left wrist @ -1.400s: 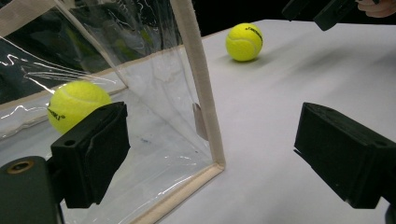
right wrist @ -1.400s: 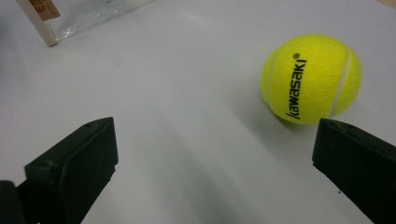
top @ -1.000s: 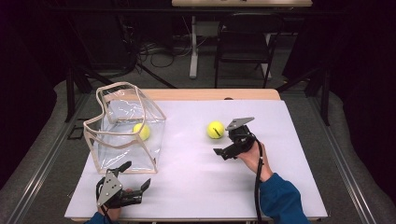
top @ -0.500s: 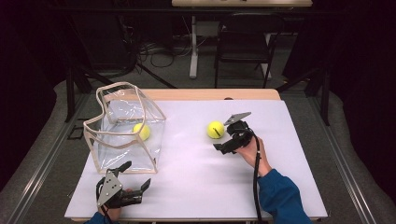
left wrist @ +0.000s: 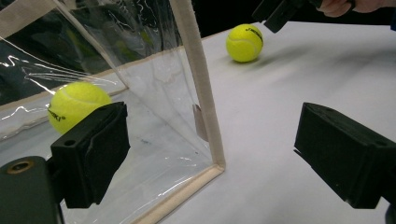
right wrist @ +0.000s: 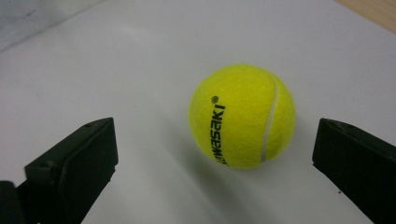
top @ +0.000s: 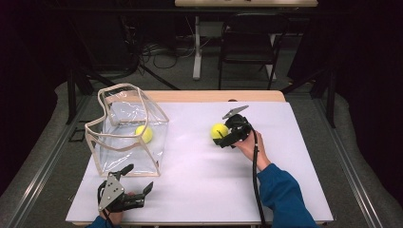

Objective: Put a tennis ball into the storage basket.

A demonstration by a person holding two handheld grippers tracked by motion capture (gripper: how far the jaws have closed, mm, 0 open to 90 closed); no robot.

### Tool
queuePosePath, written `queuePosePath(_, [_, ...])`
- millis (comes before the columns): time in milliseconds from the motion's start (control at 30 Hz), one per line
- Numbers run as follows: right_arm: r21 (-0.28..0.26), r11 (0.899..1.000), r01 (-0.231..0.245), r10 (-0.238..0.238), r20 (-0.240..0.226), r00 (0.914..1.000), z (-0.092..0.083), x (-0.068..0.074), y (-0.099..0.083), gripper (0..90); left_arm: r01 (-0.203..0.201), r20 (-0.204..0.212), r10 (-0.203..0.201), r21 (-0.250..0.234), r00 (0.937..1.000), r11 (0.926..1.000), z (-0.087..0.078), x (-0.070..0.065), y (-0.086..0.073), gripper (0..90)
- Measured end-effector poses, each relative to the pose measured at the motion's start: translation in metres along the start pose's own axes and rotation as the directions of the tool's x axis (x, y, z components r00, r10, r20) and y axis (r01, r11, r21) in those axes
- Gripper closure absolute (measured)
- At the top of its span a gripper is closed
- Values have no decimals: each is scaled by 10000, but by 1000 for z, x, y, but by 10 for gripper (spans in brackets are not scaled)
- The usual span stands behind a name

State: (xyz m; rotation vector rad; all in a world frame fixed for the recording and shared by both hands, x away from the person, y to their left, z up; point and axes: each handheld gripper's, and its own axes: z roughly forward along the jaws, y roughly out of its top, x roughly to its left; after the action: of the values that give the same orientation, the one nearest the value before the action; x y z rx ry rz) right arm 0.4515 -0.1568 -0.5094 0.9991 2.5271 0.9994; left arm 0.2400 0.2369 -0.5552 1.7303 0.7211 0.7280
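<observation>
Dark floor and black stands surround one table (top: pixel 285 190) covered by a white sheet, with a strip of bare wood showing along its far edge. Beyond it stand one folding chair (top: pixel 247 47) and a pale table leg among loose cables.

Two tennis balls are on the table. One ball (top: pixel 219 130) lies loose on the white sheet, right of centre; the right gripper view shows black lettering on its felt and one white seam curving down its side. The other ball (top: pixel 144 133) sits inside the single clear plastic bag (top: pixel 114 156), which stands open on the left side of the table, its edges trimmed in beige tape.

Two grippers are in use, one in each of the person's hands. The right gripper (top: pixel 228 135) is right at the loose ball, held by a hand that comes out of a blue sleeve (top: pixel 280 194). Its jaws stand wide apart, one on either side of the ball, and neither touches it: white sheet shows between each jaw and the ball in its own view.

The left gripper (top: pixel 135 185) is low at the near left edge of the table, just in front of the bag's near corner. Its jaws are also spread wide with nothing between them, and its view looks past the bag's beige corner seam.
</observation>
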Motion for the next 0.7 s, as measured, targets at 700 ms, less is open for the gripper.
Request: queuePosePath(700, [550, 9970, -546, 539, 127, 9985, 33, -10, 10, 67, 37, 35, -38, 92, 10000, 10000, 0, 1, 0, 94])
